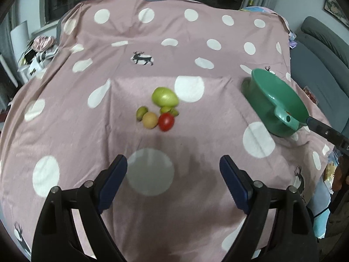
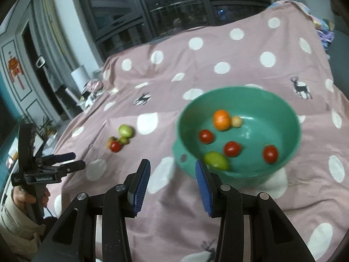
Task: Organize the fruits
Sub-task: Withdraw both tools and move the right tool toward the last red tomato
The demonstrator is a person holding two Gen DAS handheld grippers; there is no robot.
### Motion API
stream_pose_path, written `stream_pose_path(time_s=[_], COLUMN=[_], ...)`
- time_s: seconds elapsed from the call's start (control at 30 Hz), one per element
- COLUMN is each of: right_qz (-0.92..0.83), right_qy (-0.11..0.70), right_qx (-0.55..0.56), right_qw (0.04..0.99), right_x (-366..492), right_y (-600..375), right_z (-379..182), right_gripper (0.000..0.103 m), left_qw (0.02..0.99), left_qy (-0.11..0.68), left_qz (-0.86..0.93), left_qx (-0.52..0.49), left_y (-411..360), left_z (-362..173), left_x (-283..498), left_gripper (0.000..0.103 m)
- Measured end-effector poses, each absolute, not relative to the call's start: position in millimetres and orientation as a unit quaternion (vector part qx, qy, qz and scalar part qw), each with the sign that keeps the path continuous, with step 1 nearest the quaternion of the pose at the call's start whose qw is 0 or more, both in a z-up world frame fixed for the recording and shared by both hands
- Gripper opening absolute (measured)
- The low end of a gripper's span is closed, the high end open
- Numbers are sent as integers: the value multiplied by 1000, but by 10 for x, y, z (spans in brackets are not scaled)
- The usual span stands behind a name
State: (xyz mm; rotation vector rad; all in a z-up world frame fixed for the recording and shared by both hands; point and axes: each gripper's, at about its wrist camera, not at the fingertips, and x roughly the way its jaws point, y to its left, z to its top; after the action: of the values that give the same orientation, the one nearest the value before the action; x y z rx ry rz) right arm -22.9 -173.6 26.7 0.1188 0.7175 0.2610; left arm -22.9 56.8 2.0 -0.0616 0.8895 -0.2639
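On the pink dotted bedspread (image 1: 196,50) lies a cluster of loose fruit: a big green fruit (image 1: 165,96), a red tomato (image 1: 166,121), a tan round fruit (image 1: 150,120) and two small green ones. My left gripper (image 1: 173,161) hovers short of them, open wide and empty. A green bowl (image 2: 290,118) holds an orange (image 2: 222,120), three tomatoes, a green fruit (image 2: 216,160) and a small tan one. My right gripper (image 2: 172,163) stands partly open at the bowl's tab handle (image 2: 184,157), which lies just beyond the fingertips, not pinched.
The left gripper (image 2: 77,160) also shows in the right wrist view, held by a hand (image 2: 28,196) in a beige sleeve. Clutter (image 1: 41,48) lies off the bed's left edge, a grey sofa (image 1: 322,50) to its right, dark windows behind.
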Motion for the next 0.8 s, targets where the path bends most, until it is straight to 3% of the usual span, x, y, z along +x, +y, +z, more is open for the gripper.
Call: stream_pose_path(time_s=[0.8], right_qz=[204], right_qy=[424], right_qx=[-6], right_qw=[882], right_x=[163], right_y=[-731], right_z=[-3], right_gripper=[44], left_qw=[888], left_qy=[420], left_qz=[-160], left_qx=[-93], left_y=[974], left_z=[-204], left_x=[-204], left_gripper=[87])
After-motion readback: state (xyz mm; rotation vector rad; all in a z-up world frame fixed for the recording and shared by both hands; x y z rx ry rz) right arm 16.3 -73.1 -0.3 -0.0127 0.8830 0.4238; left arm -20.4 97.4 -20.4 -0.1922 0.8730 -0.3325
